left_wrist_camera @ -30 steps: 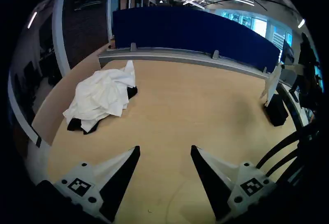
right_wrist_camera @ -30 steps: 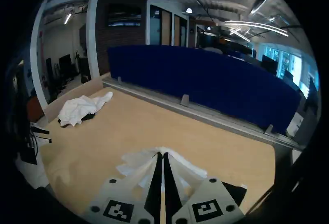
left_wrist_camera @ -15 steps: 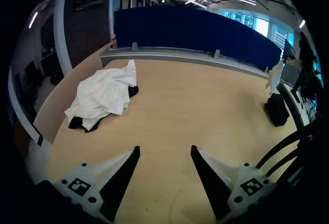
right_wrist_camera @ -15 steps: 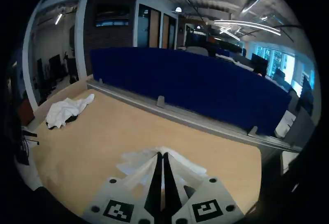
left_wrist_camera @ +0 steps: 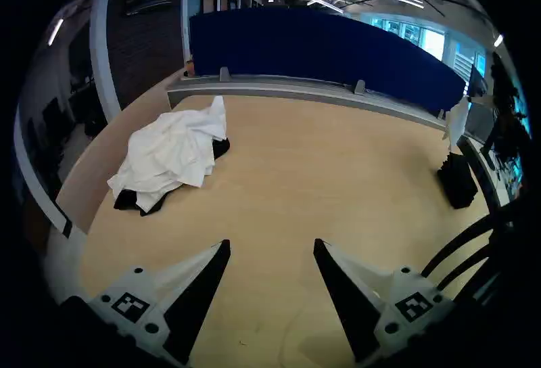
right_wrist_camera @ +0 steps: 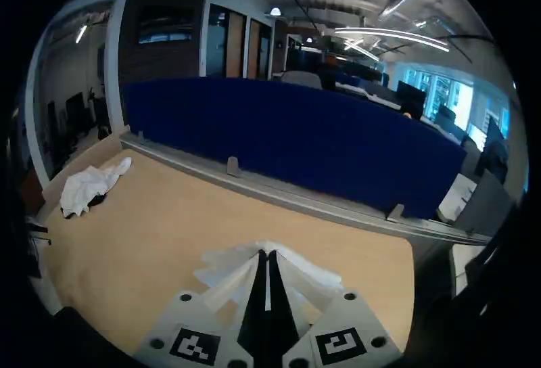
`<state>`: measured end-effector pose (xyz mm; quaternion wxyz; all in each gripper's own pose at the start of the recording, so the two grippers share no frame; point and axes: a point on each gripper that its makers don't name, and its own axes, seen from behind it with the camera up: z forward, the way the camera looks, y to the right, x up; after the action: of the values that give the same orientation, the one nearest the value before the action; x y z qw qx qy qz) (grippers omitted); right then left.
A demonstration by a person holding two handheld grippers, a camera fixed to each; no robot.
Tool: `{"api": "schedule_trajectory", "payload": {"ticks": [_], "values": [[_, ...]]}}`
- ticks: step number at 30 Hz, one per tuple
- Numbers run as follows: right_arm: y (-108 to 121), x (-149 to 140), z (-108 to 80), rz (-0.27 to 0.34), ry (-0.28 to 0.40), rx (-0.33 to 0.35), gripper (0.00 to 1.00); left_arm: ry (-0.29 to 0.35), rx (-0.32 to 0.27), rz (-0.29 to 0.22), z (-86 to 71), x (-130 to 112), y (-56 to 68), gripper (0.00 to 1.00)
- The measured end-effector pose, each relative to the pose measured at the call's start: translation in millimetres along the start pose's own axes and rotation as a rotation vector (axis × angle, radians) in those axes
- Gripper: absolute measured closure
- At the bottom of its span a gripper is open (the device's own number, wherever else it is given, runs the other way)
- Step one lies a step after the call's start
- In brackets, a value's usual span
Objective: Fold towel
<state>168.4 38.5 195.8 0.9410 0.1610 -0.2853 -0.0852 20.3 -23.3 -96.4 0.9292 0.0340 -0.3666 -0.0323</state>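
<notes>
This is an open-plan office. Ahead of the jaws, a pale wood worktop (left_wrist_camera: 304,165) ends at a blue divider screen (right_wrist_camera: 291,145). Beyond it stand more desks with dark monitors (right_wrist_camera: 411,94), glass-fronted rooms (right_wrist_camera: 230,43) and long strip lights (right_wrist_camera: 385,33) under an exposed ceiling.

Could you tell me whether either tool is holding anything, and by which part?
Right tool pinches a white towel by a bunched fold; left tool open, holding nothing.
</notes>
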Motion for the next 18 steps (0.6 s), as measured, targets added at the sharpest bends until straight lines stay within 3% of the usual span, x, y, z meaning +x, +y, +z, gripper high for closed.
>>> {"api": "schedule_trajectory", "payload": {"ticks": [18], "values": [[12,-18,5.3,0.010,-0.030,-0.014,0.98,0.002,-0.010,0.022,1.9,6,9.8,0.09]]}}
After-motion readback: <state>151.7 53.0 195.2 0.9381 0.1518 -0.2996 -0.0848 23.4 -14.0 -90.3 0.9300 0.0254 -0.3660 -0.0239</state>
